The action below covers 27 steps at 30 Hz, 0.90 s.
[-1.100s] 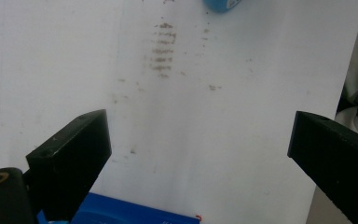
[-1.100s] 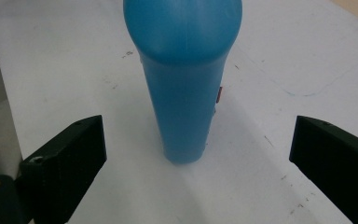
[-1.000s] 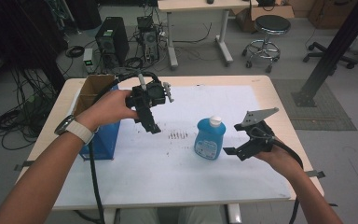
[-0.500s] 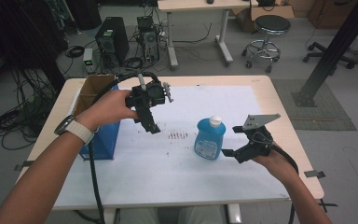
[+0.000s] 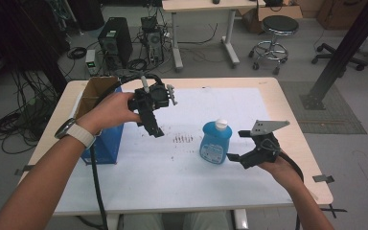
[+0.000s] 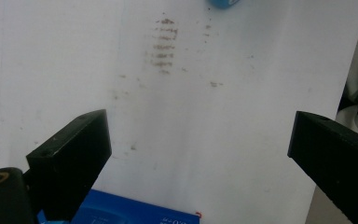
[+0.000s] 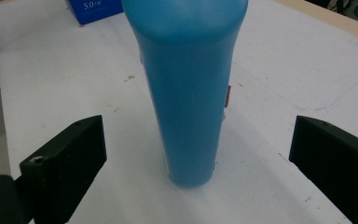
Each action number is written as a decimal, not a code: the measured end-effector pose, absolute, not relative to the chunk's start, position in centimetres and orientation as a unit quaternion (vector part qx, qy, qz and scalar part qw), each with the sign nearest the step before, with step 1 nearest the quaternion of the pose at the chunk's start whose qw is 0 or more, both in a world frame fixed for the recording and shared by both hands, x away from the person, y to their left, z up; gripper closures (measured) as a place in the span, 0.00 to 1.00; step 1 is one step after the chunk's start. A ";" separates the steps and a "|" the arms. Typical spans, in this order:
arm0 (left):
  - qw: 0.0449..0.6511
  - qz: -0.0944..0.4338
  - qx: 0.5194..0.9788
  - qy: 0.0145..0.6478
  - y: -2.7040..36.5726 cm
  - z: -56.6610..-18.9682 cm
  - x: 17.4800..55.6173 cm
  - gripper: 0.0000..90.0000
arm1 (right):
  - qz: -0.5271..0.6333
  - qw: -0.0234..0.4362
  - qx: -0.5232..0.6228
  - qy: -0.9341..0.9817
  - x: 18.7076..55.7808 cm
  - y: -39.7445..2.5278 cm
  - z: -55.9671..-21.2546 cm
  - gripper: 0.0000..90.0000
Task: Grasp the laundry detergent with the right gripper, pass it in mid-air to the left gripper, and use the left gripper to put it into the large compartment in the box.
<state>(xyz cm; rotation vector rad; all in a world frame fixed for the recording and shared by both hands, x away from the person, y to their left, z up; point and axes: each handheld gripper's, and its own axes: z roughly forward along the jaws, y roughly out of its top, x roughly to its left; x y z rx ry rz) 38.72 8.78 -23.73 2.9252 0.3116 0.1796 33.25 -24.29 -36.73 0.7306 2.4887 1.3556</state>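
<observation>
Blue bottle [image 5: 214,143] upright on the white sheet [image 5: 182,167] covering the desk [image 5: 287,110], right of centre, white cap on top. Right hand-held gripper [image 5: 235,145] just beside it on the right, low over the sheet, jaws spread wide. In the right gripper view, bottle [image 7: 189,88] centred between the two black jaws, clear gaps on both sides, nothing touching.

Left hand-held gripper [image 5: 157,132] held above the sheet, left of the bottle and well apart from it, jaws pointing down, wide open and holding nothing. Below it, a patch of dark smudges [image 5: 183,139] on the sheet.

Blue box [image 5: 103,143] with an open cardboard-coloured top at the left edge of the desk, beside the left forearm. Plenty of bare sheet along the near edge and between the two grippers; far right corner of the desk also open.

White print on the blue box [image 7: 95,7] in the right gripper view reading "5.0", remainder too small to read. No label readable on the bottle.
</observation>
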 end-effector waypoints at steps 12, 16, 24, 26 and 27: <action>0.098 0.060 0.988 0.104 8.8 -23.7 38.8 0.07 | 0.471 0.105 0.245 0.841 34.0 -22.9 -37.6 0.04; 0.099 0.061 0.988 0.106 8.8 -23.8 38.8 0.07 | 0.473 0.102 0.245 0.840 34.3 -22.5 -38.1 0.04; 0.098 0.061 0.988 0.105 8.8 -23.7 38.8 0.07 | 0.479 0.102 0.249 0.836 34.7 -21.9 -38.8 0.05; 0.098 0.061 0.988 0.105 8.8 -23.7 38.8 0.07 | 0.480 0.102 0.248 0.835 34.8 -21.7 -38.9 0.05; 0.097 0.061 0.988 0.104 8.7 -23.7 38.8 0.07 | 0.482 0.103 0.247 0.835 34.8 -21.6 -39.0 0.05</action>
